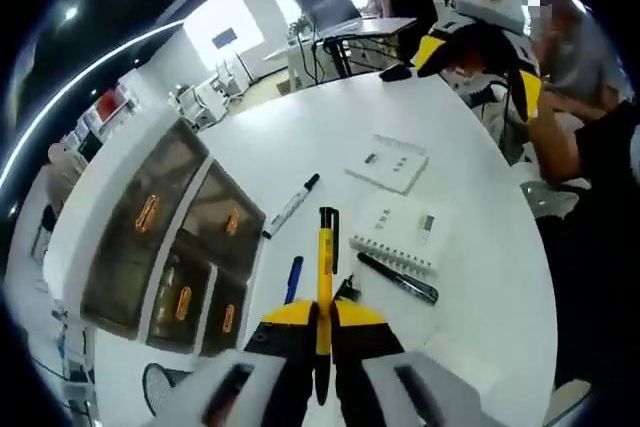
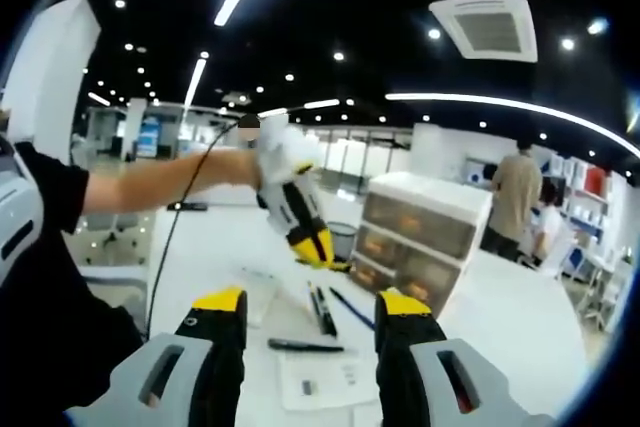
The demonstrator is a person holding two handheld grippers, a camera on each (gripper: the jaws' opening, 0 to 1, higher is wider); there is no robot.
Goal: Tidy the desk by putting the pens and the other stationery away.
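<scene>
My left gripper (image 1: pixel 323 319) is shut on a yellow pen (image 1: pixel 325 257) that points forward, held above the white table (image 1: pixel 470 287). Below it lie a white marker (image 1: pixel 290 205), a blue pen (image 1: pixel 292 279), a black pen (image 1: pixel 398 277), a spiral notebook (image 1: pixel 400 232) and a notepad (image 1: pixel 387 162). My right gripper (image 2: pixel 312 332) stands open with nothing between its jaws, raised over the table; it also shows far off (image 1: pixel 478 72). In the right gripper view the left gripper (image 2: pixel 312 242) hangs over the pens (image 2: pixel 320 309), near the drawer unit (image 2: pixel 420 232).
A white drawer unit (image 1: pixel 170 237) with several smoky translucent drawers stands at the table's left side. The person's arm (image 2: pixel 160 179) reaches across the table. People stand in the background (image 2: pixel 515 187), and other desks (image 1: pixel 350 32) lie beyond the table.
</scene>
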